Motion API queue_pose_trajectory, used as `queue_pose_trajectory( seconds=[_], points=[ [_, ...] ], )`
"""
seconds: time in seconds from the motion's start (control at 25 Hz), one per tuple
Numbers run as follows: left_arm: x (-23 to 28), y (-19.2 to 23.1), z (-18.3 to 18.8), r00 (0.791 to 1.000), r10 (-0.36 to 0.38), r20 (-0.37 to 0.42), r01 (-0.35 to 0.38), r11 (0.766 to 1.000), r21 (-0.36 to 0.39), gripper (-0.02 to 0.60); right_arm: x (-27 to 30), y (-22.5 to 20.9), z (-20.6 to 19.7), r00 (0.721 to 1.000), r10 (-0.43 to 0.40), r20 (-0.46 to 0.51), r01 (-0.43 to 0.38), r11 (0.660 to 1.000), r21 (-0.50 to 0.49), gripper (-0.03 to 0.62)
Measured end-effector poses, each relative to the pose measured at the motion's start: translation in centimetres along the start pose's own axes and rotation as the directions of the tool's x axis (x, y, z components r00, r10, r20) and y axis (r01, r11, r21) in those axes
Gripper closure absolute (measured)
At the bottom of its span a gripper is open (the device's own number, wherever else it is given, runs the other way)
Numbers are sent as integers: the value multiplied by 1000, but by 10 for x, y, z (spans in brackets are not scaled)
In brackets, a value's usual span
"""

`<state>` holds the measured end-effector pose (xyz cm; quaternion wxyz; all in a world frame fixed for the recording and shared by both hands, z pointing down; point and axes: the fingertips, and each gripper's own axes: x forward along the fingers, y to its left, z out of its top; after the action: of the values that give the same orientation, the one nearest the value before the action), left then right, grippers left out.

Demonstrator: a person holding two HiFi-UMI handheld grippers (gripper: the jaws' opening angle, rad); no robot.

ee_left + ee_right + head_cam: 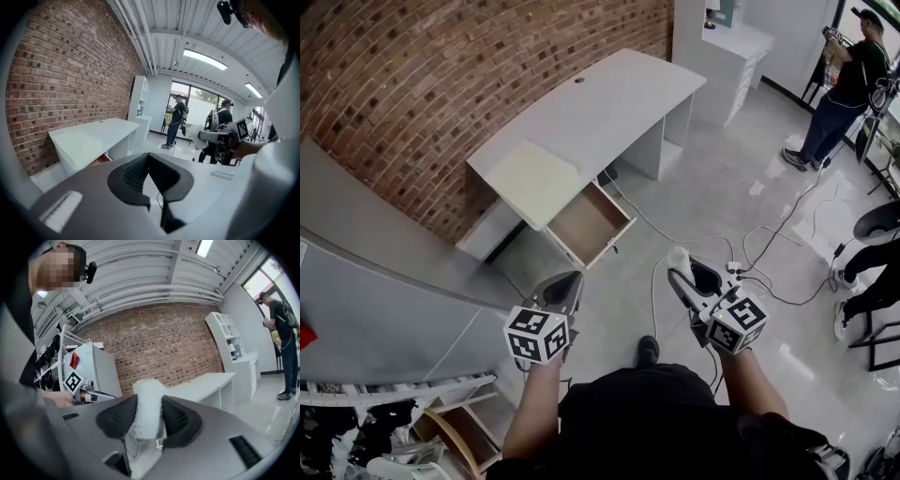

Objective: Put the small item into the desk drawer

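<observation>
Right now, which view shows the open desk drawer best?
The head view: it looks down into the open drawer, showing its whole brown inside. The left gripper view catches only a brown sliver of it under the desk; the right gripper view shows the desk, not the drawer.

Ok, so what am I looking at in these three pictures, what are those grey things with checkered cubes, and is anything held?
A person holds a hand-held gripper in each hand; the cubes are part of them. One picture comes from a camera on the person's head, looking down; the other two cameras ride on the grippers. Ahead stands a white desk with its drawer pulled open. The right gripper pinches a small fluffy white item in its jaws; the left gripper has its jaws together, empty.
</observation>
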<state>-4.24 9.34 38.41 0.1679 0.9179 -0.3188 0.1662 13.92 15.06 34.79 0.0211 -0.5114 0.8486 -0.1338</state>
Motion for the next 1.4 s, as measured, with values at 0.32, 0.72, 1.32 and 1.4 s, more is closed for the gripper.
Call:
queue_pose_trajectory(
  seconds=[0.32,0.72,1.32,1.4],
  points=[
    [22,-3,4,999,44,9,-44,998,-39,569,5,-24,-2,998,61,-33,-60,998,12,437],
    [52,44,14,998,59,14,-57,995,-84,569,55,-40,-9,991,91,-102,-91,996,7,437],
    [172,148,72,992,-121,33,123,989,-85,569,205,-104,10,979,17,-204,-32,997,-73,437],
    [181,163,78,991,-129,26,131,989,-72,569,225,-105,13,980,22,-198,-38,996,-77,437]
  ],
)
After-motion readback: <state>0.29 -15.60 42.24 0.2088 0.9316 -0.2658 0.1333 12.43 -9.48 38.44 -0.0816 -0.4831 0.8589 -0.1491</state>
